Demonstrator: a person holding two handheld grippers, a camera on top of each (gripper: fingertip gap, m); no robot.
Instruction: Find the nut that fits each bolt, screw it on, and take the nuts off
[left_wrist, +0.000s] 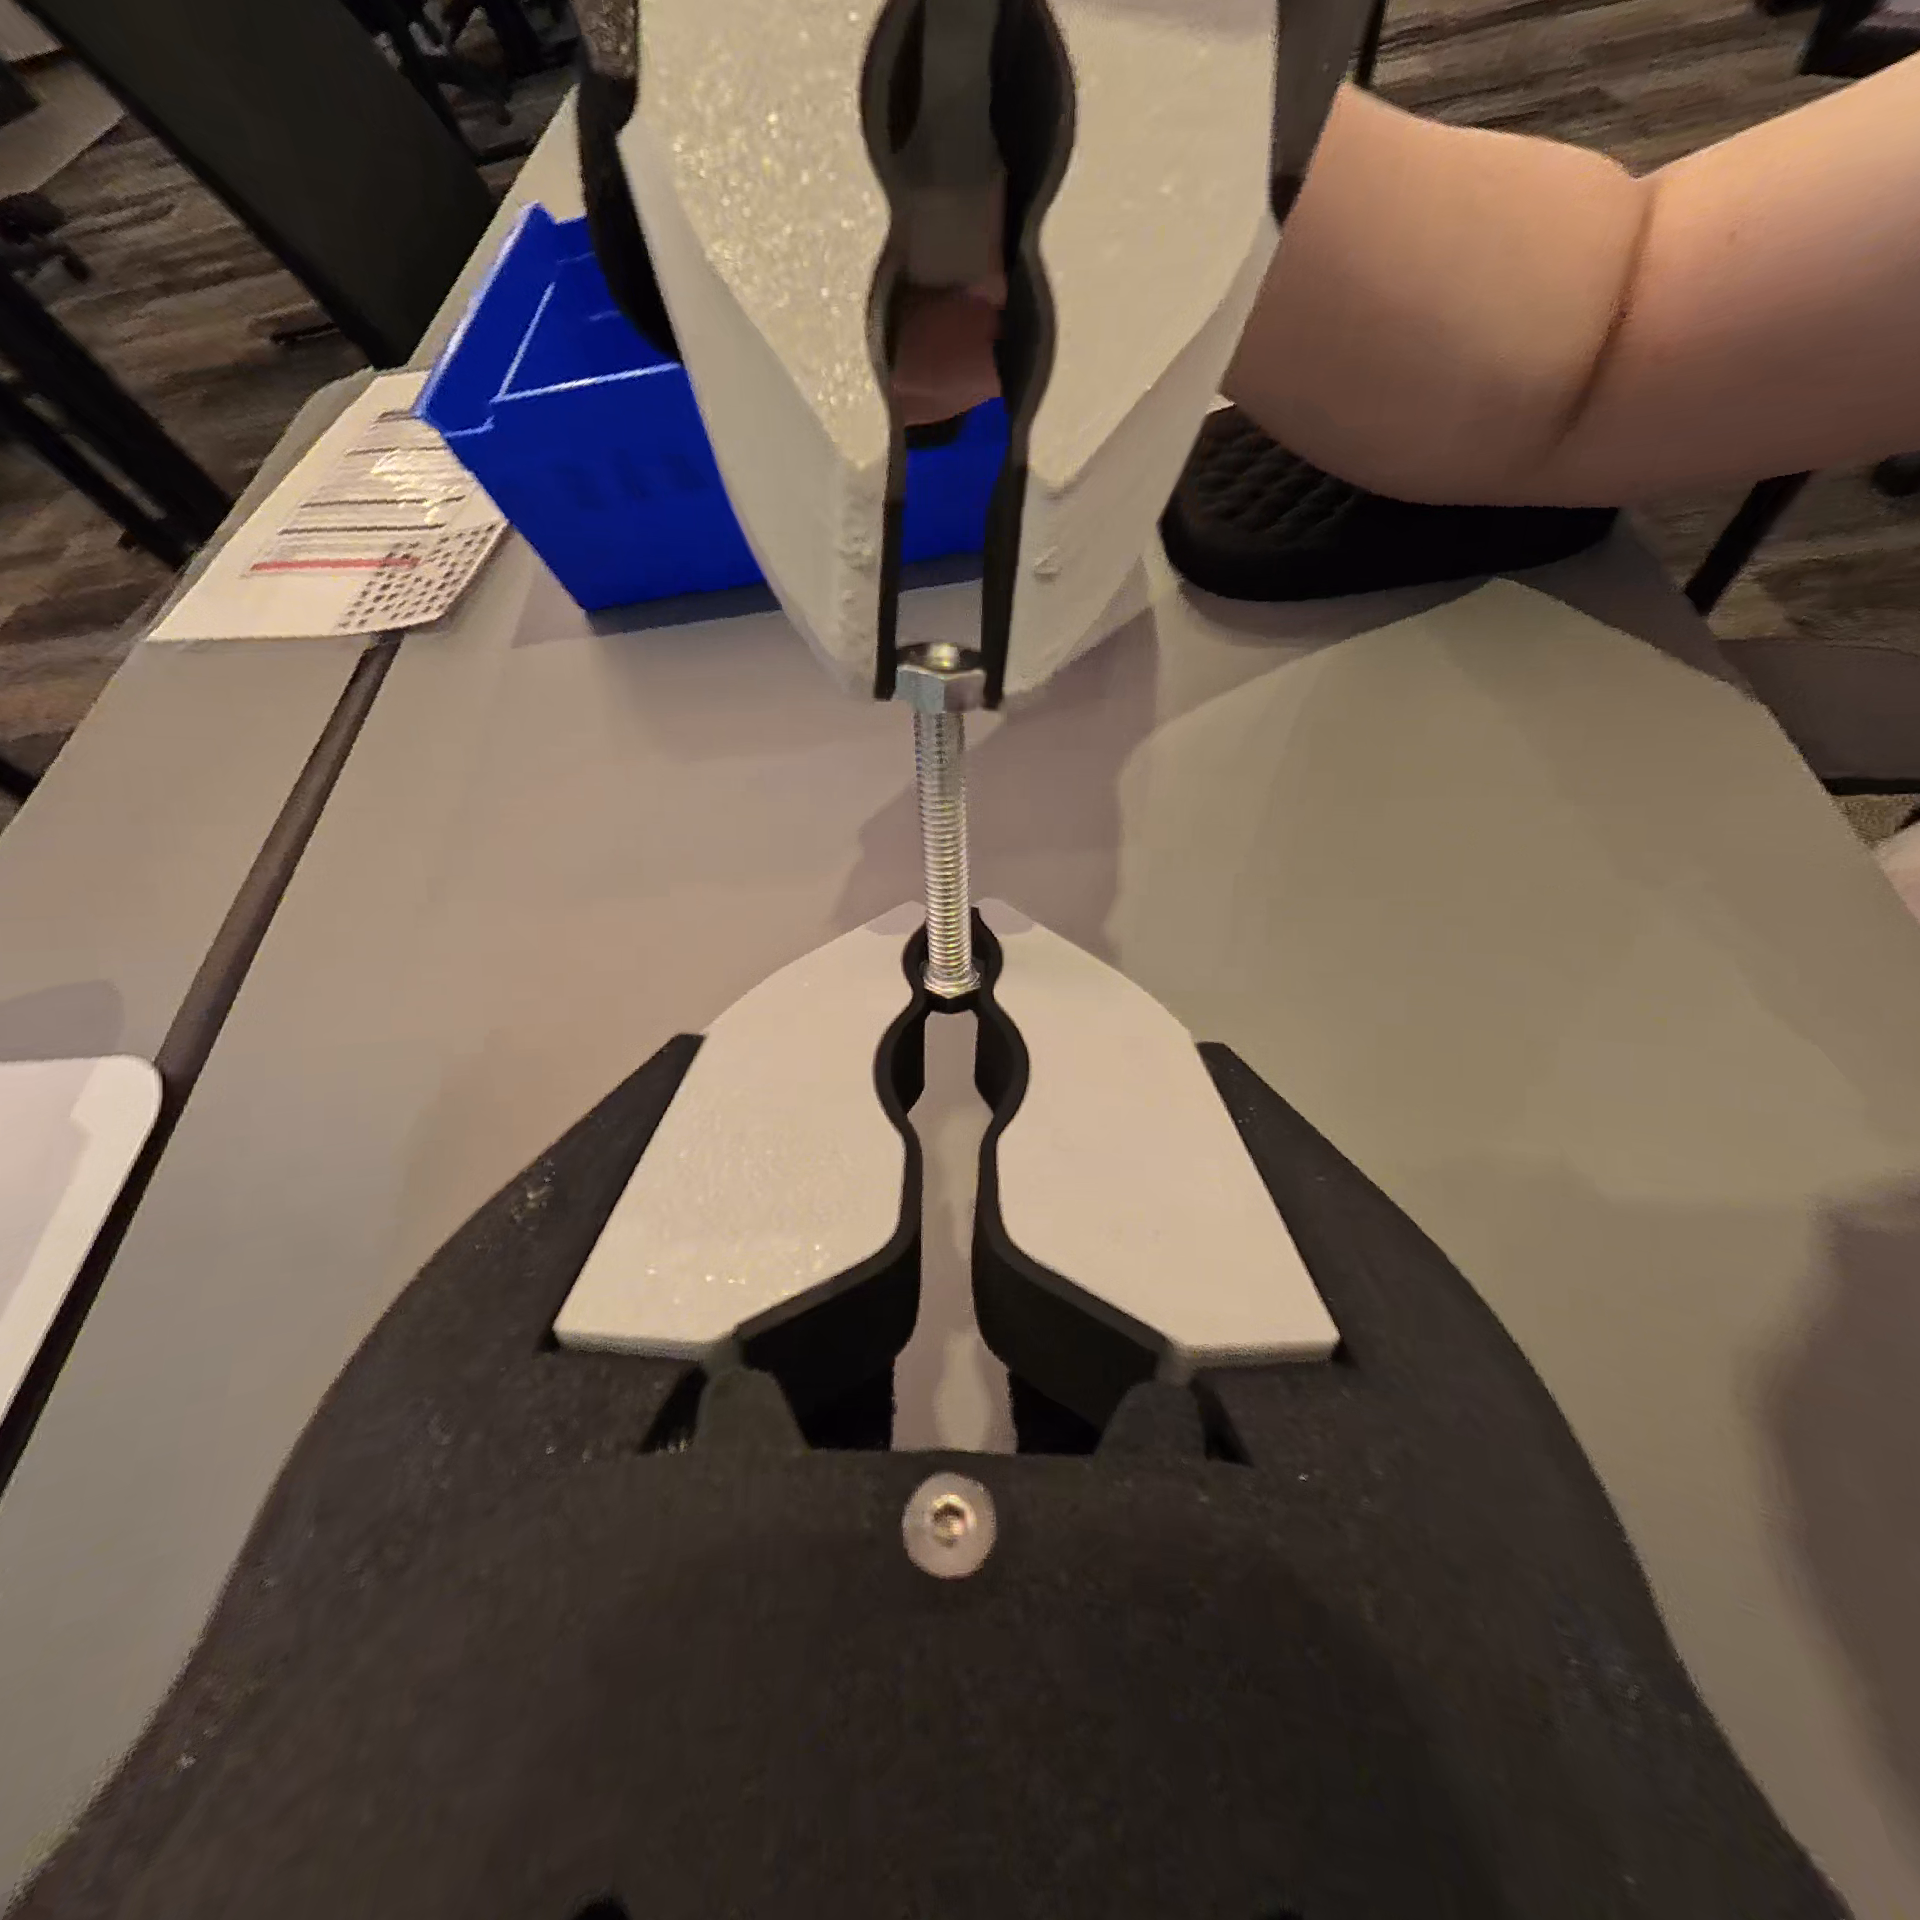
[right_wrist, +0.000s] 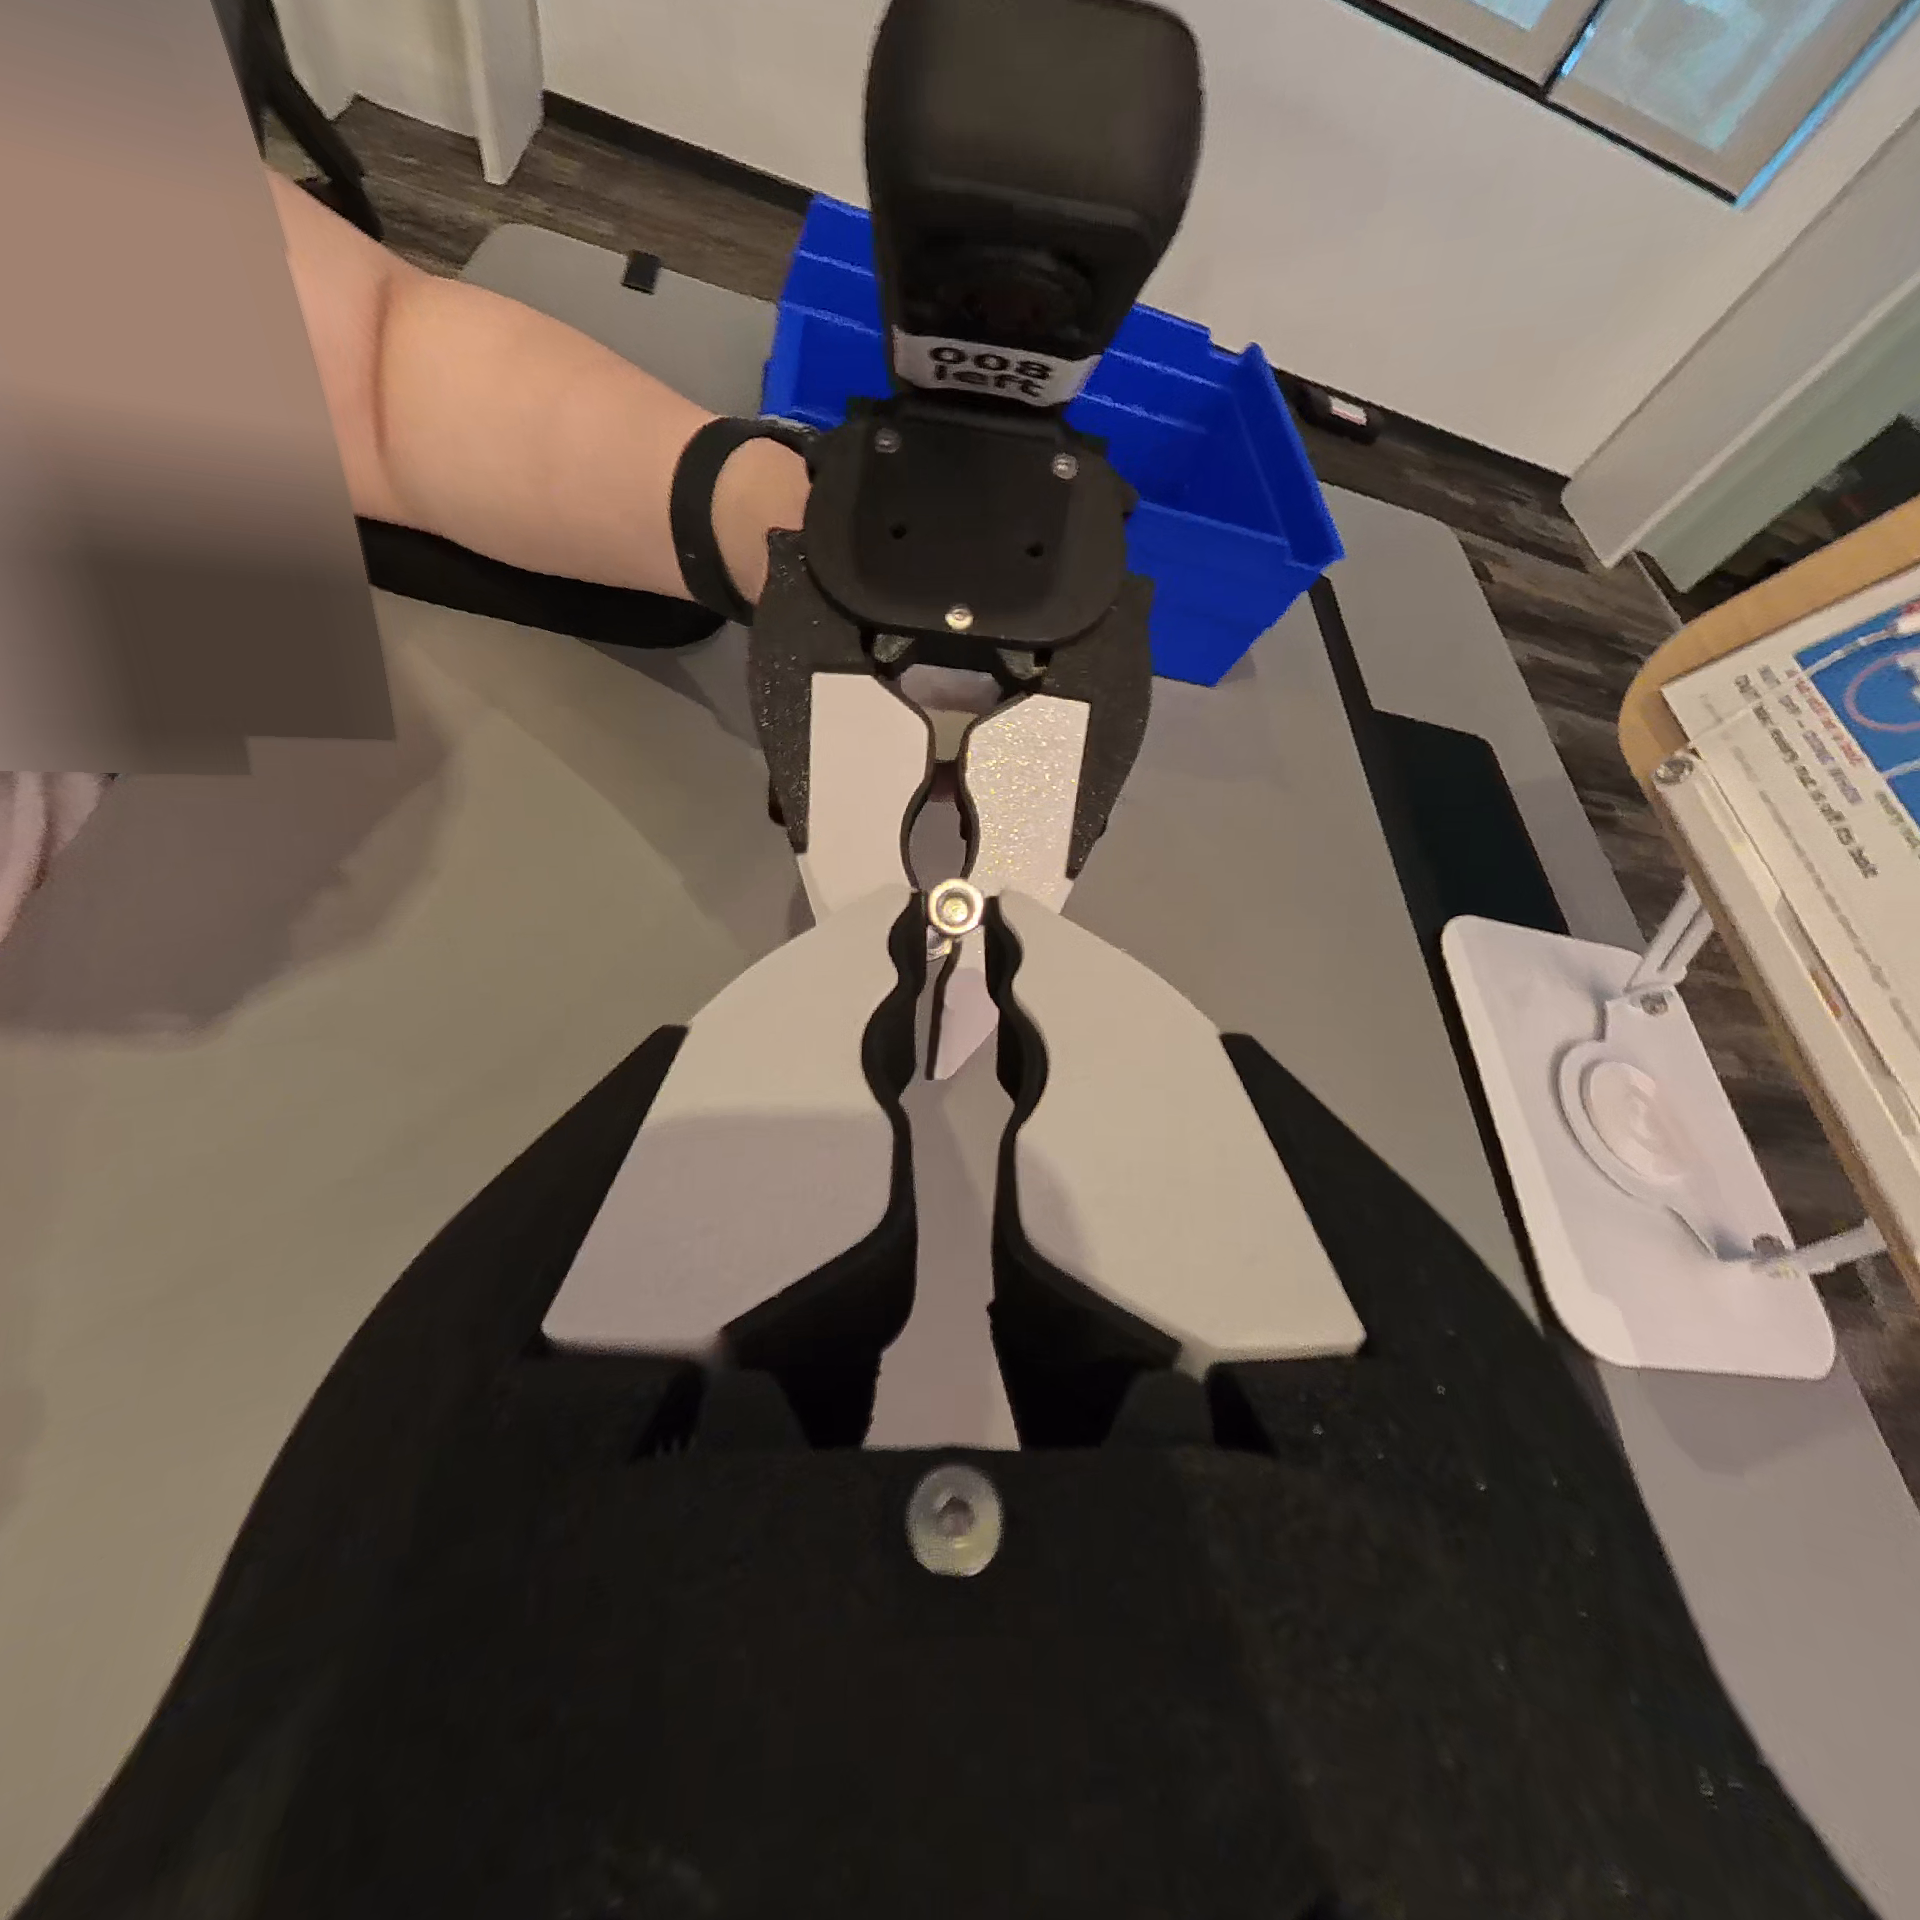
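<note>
The bolt (left_wrist: 943, 852) is clamped at its head end by the left gripper (left_wrist: 951, 977), while the nut (left_wrist: 940, 681) at its tip is pinched by the right gripper (left_wrist: 940, 665) above the table (left_wrist: 520, 831)

My left gripper (left_wrist: 951, 961) is clamping the bolt (left_wrist: 940, 831) at its near end. The right gripper (left_wrist: 940, 681) opposite is pinching the nut (left_wrist: 940, 684) on the bolt's far end, above the grey table (left_wrist: 1455, 935).
</note>
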